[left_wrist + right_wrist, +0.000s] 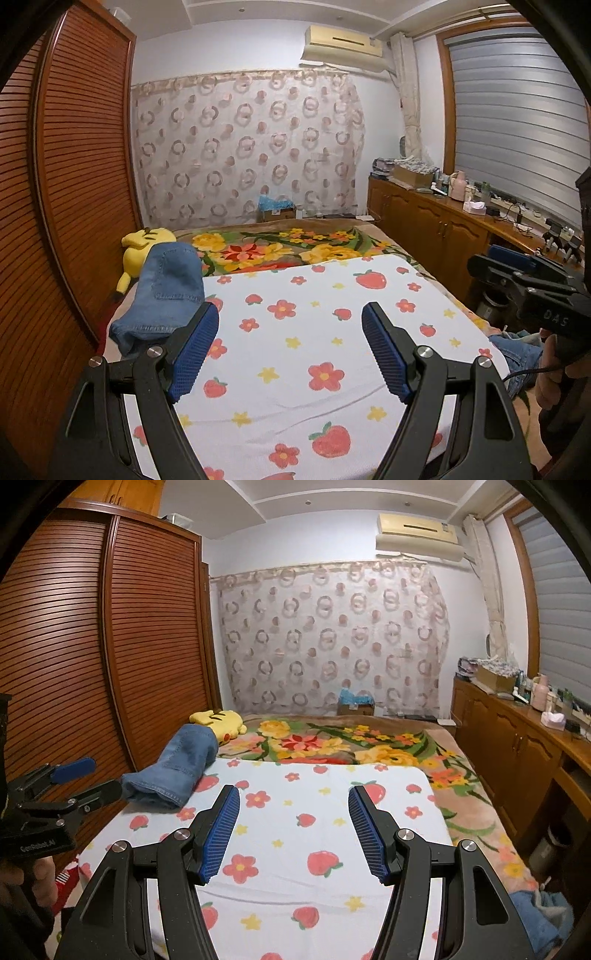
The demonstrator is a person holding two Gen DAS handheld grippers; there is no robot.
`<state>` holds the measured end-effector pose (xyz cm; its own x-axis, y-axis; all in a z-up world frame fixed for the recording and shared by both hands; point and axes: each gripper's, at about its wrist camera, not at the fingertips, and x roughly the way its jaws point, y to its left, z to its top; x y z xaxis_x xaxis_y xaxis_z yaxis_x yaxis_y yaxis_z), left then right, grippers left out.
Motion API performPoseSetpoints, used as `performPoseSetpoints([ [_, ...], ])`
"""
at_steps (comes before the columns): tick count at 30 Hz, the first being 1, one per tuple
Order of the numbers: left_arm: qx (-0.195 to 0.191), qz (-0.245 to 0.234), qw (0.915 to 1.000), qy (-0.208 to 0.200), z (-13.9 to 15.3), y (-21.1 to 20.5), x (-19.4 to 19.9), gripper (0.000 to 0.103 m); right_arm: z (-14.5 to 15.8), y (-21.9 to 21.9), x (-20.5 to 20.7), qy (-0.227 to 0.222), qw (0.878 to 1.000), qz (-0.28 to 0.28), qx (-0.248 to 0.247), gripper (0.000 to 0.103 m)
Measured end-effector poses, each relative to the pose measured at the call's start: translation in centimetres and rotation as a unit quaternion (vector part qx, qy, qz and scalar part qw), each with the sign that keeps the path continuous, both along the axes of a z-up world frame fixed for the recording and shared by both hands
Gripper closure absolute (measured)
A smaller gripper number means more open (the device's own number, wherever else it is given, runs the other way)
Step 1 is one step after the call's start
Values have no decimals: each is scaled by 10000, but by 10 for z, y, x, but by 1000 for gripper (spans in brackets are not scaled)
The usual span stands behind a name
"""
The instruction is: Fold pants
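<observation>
Left wrist view: left gripper [288, 349] hangs with jaws apart and empty over a strawberry-print sheet [332, 295]. Folded blue jeans [166, 295] lie just beyond its left finger, long axis running away toward a yellow plush toy [142, 245], seemingly set aside. Right gripper [293, 830] is likewise apart, empty.

Bed [480, 794], strawberry sheet [314, 849], seemingly folded jeans [177, 771]

Both claws, left claw [290, 321] and right claw [293, 805], empty, agape
</observation>
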<state>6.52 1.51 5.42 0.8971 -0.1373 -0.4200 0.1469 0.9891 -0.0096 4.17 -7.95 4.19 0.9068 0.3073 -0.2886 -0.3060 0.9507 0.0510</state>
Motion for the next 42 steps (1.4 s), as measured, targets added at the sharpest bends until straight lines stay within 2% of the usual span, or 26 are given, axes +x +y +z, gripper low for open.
performPoseSetpoints([
  [9,-39,46,10000,62,-3,6,-11,23,4,4,-3,8,10000,-41,-22,39],
  [42,-112,163,9998,74,-4,18,-12,23,7,5,-3,19,10000,-35,-64,39],
])
